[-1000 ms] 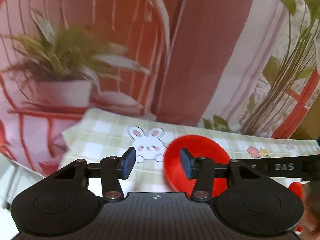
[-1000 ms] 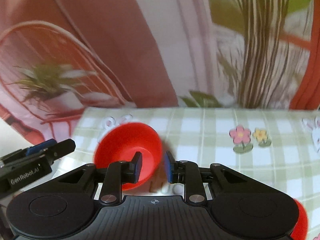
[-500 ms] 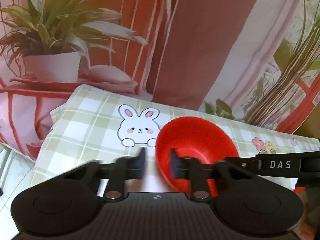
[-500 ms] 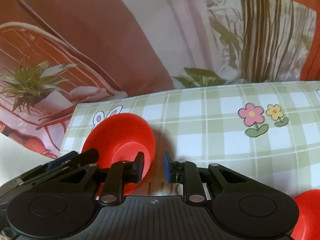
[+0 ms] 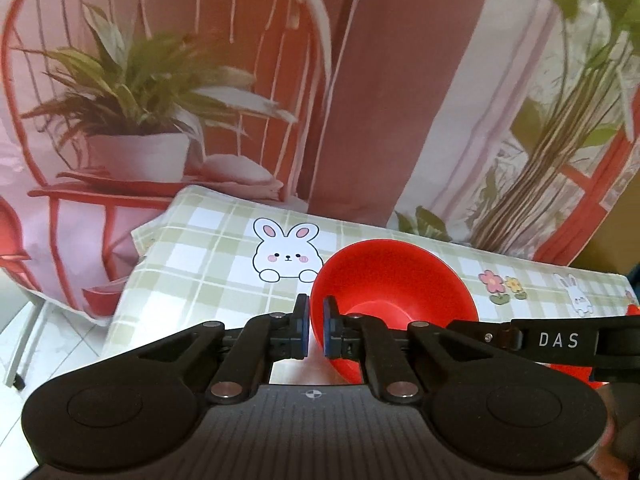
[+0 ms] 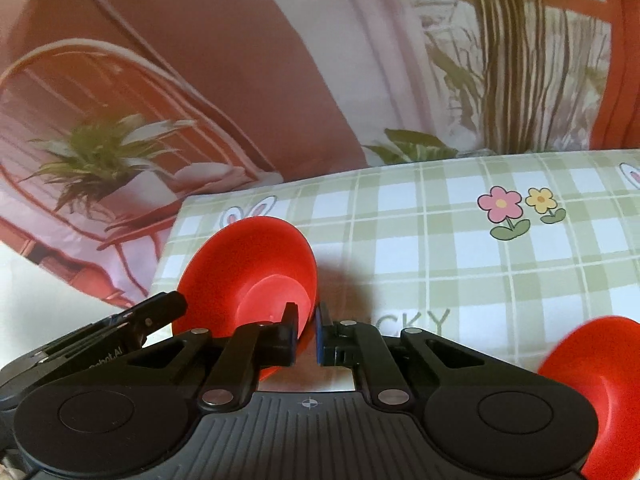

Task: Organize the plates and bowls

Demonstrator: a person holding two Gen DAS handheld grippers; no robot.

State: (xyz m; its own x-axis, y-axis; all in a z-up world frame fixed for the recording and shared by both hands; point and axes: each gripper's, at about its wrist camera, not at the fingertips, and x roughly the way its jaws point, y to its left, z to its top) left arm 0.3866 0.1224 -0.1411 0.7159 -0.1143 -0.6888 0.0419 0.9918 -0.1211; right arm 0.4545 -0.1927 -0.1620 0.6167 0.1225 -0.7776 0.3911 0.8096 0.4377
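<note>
A red bowl (image 5: 392, 280) sits tilted on the green checked tablecloth (image 5: 208, 256), its opening turned toward the cameras. My left gripper (image 5: 316, 330) has its blue pads closing on the bowl's left rim, with the thin rim pinched between them. In the right wrist view the same red bowl (image 6: 248, 256) has its right rim between the pads of my right gripper (image 6: 307, 334), whose jaws are also closing on it. The other gripper's black body (image 5: 560, 340) reaches in from the right in the left wrist view. A second red bowl (image 6: 592, 384) lies at the lower right.
The tablecloth (image 6: 440, 248) carries bunny and flower prints and ends at a left edge close to the bowl. Behind the table hangs a printed backdrop (image 5: 400, 80) with a chair, a potted plant and curtains. A hand (image 5: 624, 420) shows at the lower right.
The left jaws went from wide apart to nearly together on the bowl's left rim. The right jaws narrowed onto the right rim. Both views shifted a little, and the second bowl shows more.
</note>
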